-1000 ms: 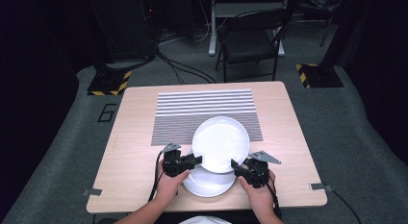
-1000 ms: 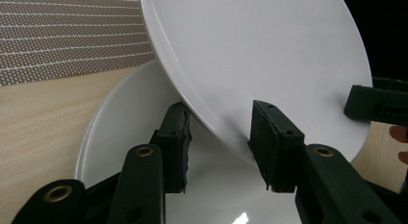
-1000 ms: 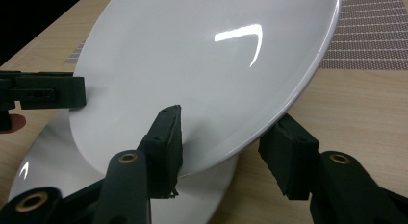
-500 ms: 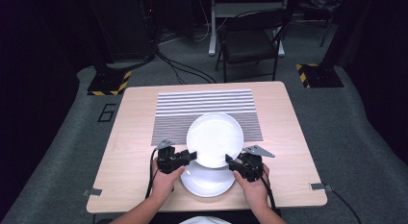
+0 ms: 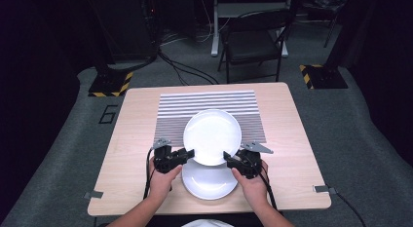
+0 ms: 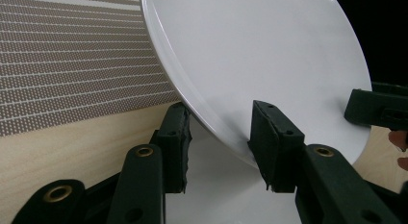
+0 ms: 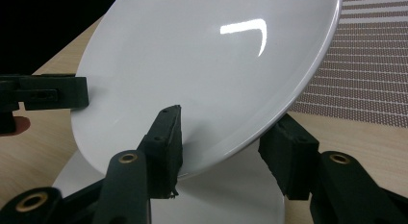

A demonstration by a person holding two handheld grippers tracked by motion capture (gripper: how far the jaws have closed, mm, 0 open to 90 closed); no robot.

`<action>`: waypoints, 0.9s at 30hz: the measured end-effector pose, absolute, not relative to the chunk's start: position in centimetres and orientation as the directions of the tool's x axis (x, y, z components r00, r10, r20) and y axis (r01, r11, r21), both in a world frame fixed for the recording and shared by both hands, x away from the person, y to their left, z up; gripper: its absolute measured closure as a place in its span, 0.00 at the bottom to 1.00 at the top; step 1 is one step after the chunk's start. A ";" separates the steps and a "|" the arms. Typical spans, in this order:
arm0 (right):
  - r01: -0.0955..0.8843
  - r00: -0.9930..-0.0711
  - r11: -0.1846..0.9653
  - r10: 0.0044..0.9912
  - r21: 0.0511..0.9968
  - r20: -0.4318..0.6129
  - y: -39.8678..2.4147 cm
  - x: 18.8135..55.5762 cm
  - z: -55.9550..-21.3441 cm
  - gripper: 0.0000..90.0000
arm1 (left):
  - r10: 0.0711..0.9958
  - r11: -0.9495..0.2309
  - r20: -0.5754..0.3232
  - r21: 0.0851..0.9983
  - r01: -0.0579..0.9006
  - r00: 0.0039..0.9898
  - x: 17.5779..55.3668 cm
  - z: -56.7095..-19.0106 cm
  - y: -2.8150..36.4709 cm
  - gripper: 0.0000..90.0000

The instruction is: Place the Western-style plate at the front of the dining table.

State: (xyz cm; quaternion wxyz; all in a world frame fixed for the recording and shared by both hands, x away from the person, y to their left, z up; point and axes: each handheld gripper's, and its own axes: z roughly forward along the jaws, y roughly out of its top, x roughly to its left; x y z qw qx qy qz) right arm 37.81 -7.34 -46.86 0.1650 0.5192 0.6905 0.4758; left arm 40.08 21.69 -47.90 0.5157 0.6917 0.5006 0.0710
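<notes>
Table point(image 5: 126, 154) with striped mat point(image 5: 209, 103) at its middle. Top plate point(image 5: 212, 137) is held above the table, tilted, over the mat's near edge and partly over the lower plate point(image 5: 209, 180), which lies flat on the wood near the person. Left gripper point(image 5: 187, 154) pinches the top plate's left rim; right gripper point(image 5: 229, 158) pinches its right rim.

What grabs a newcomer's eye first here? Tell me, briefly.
A white plate held tilted above the table's near half, clamped at its rim by the left gripper and the right gripper. Right under it, a second white plate lies on the wooden table, with a striped mat behind.
</notes>
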 end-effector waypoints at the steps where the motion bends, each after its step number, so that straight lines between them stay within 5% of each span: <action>1: 0.559 -0.409 0.008 0.873 0.829 0.267 -7.3 37.8 -46.8 0.55 | 0.767 0.035 -0.418 0.785 0.618 0.487 40.1 -47.8 21.8 0.65; 27: 0.525 -0.449 0.034 0.860 0.850 0.243 -5.9 40.3 -45.8 0.56 | 0.790 0.052 -0.385 0.817 0.574 0.477 41.6 -47.0 23.0 0.65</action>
